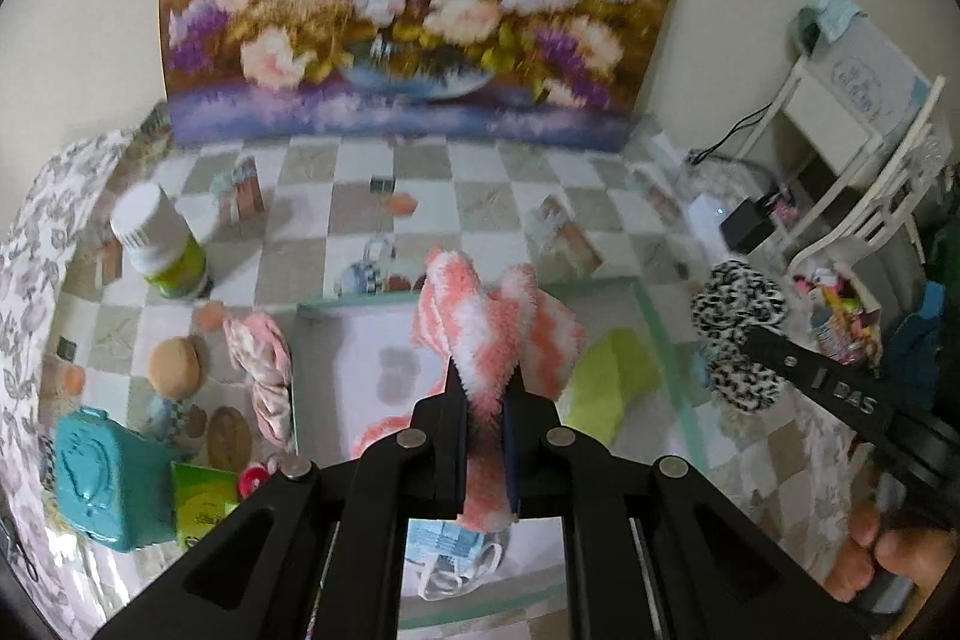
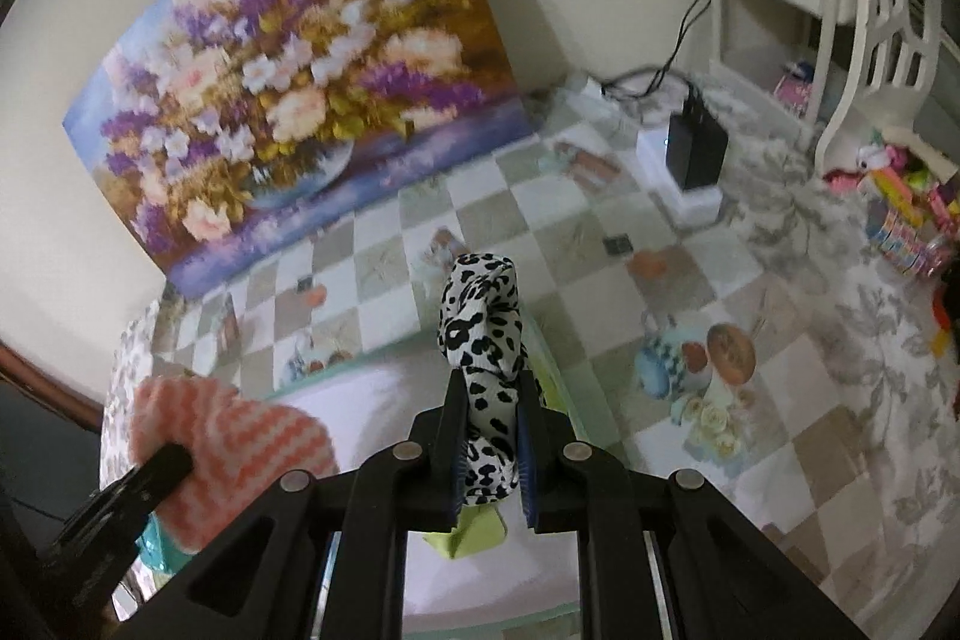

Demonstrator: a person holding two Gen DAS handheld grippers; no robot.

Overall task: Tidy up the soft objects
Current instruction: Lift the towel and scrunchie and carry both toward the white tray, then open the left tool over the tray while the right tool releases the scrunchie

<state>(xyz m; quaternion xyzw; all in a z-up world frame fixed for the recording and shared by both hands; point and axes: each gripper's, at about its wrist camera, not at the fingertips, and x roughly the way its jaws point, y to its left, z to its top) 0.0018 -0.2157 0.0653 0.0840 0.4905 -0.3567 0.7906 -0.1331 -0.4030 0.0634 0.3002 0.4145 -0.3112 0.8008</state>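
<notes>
Our left tool (image 1: 486, 394) is shut tight on a fluffy pink and white striped cloth (image 1: 480, 322), which sticks up past the tips and hangs out behind them too. Our right tool (image 2: 493, 418) is closed on a black and white spotted cloth (image 2: 483, 334), which also bunches up above the tips. So we think we are in the carrying step: each tool has one soft thing, and both hang in the air above a pale tray with a green rim (image 1: 354, 307) that sits on the checked tabletop (image 1: 480, 202). In the tray we can see a lime green cloth (image 1: 612, 382) already lying flat, and a blue and white mask (image 1: 450, 550) near the front. A pink patterned cloth (image 1: 264, 370) hangs over the left rim of the tray. To the left of the tray, on the tabletop, there is a white-capped jar (image 1: 159, 244), a small brown round thing (image 1: 174, 364) and a teal box (image 1: 102, 484); these look hard, so we would leave them. Next we think we should bring each cloth down onto a bare part of the tray and then open the tools, one at a time, so the cloths do not pile on each other. Both tools point steeply down, side by side, with the right one close on the right of the left one. At the bottom right of the left view we can see the fingers (image 1: 870, 550) of the hand that holds the right tool.
</notes>
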